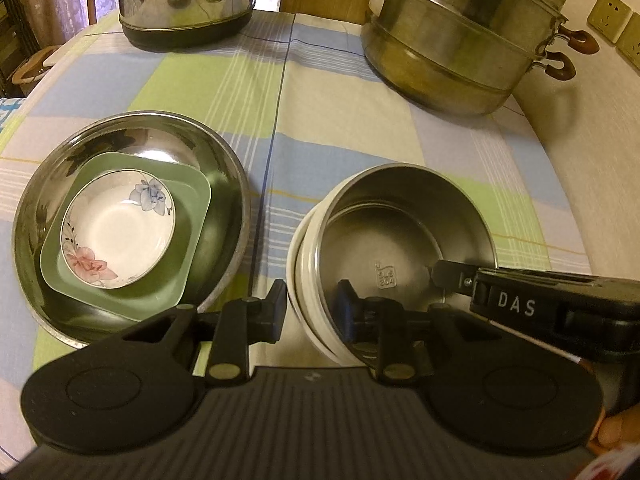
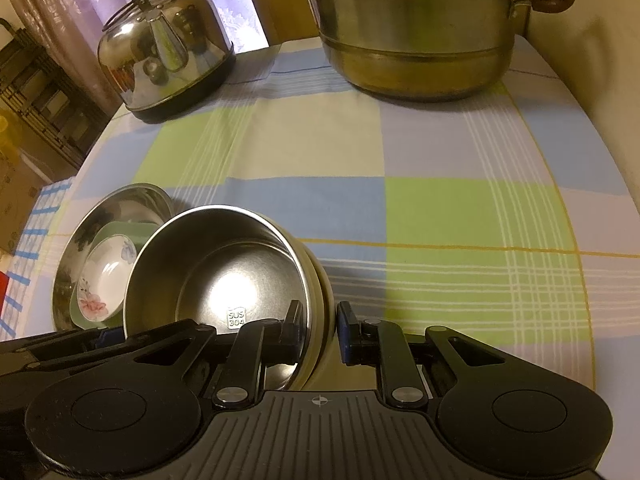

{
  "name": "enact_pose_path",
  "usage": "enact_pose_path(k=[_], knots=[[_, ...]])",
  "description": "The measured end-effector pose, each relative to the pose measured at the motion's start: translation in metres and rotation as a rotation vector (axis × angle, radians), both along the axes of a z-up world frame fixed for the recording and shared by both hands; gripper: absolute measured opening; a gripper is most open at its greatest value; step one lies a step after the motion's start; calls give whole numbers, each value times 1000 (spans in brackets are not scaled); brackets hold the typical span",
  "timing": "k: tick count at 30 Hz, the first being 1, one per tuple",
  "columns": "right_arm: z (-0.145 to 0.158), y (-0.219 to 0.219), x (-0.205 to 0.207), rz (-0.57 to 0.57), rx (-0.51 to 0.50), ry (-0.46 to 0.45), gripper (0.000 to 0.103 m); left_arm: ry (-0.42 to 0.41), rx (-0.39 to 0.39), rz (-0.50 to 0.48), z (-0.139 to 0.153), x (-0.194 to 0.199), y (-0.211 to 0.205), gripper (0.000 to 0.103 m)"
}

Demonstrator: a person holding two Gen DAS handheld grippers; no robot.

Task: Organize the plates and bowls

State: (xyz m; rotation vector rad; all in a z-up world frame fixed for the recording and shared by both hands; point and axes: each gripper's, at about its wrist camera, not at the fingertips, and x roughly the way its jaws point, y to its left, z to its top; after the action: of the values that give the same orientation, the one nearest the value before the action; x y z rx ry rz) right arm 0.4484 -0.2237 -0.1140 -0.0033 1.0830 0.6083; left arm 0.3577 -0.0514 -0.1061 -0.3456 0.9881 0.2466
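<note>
Scene: checked tablecloth [image 1: 344,92], two stacks in lower half of both views
Stack 1: big steel basin [image 1: 224,184] lower left of left wrist view, green square plate [image 1: 188,256] inside it, floral dish [image 1: 116,228] on top; nested, looks done
Stack 2: steel-lined bowl [image 1: 404,236] lower centre-right of left wrist view, white outer wall, sits in at least one more white bowl, rims not quite flush; tilted toward basin
L claw: left gripper [image 1: 314,310] clamped on near-left rim of steel-lined bowl, one finger outside white wall, blue-padded finger inside
R claw: right gripper [image 2: 320,328] clamped on right rim of same bowl [image 2: 224,280], black finger inside, blue-padded finger outside against white wall
Both claws: narrow gap, wall pinched between pads
Progress: judged well along; all dishes seen are in two nests
Left to do: prob seat bowl stack level, maybe move it into or next to basin; can't tell final spot
Not part of job (judged): kettle [image 1: 188,0] upper left, steamer pot [image 1: 464,40] upper right, at far edge of table
Writing 1: "SUS 304" stamp on bowl floor, clear in right wrist view, blurry in left
Writing 2: "DAS" on right gripper body, right edge of left wrist view
Other text: none legible; wall sockets [image 1: 612,20] upper right, unmarked
</note>
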Motion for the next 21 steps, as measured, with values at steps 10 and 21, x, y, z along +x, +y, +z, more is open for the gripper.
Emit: enact_pose_path(k=[10, 21], knots=[[3, 5, -11, -18, -33, -28, 17, 8, -17, -24, 1, 1, 4, 21], [6, 3, -19, -107, -41, -16, 15, 17, -16, -110, 3, 1, 5, 21]])
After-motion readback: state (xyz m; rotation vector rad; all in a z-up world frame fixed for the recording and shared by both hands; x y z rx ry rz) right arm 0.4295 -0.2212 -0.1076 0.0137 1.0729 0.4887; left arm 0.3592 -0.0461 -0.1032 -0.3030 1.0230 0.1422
